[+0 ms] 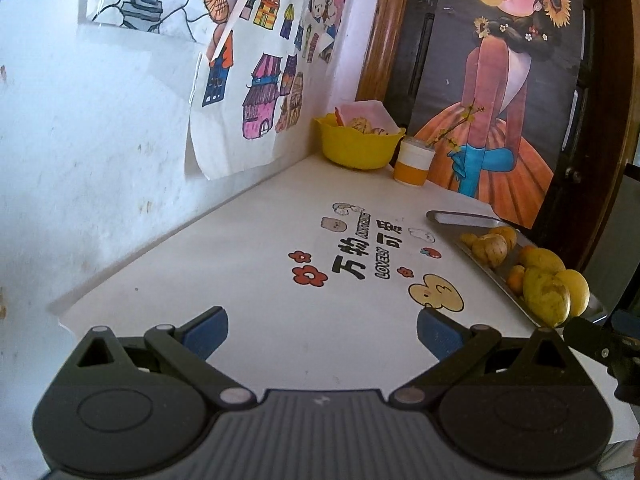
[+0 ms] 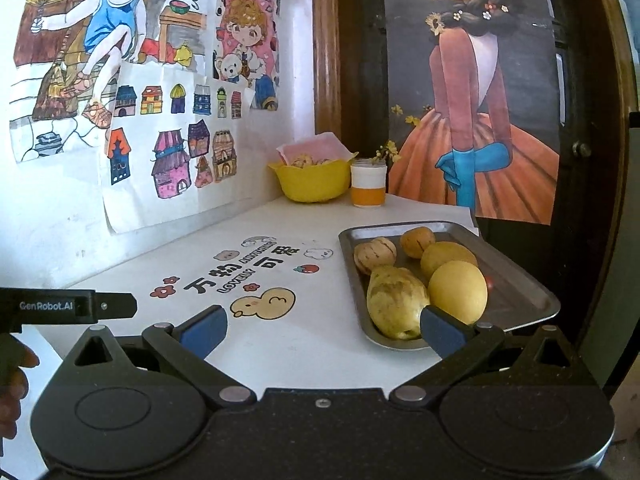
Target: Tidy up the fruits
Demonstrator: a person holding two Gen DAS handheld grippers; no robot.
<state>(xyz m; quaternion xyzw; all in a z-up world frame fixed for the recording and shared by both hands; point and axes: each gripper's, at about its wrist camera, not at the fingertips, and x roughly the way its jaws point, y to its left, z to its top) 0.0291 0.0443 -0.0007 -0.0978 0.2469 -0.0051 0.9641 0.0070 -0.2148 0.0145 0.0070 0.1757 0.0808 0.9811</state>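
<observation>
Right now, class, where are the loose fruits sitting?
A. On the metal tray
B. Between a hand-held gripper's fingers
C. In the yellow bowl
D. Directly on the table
A: the fruits lie together on the metal tray, at the table's right side.

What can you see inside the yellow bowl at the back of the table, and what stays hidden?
Inside the yellow bowl, pale, speckled, rounded items show above the rim, with pink paper behind them. The bowl's wall hides everything lower down.
</observation>
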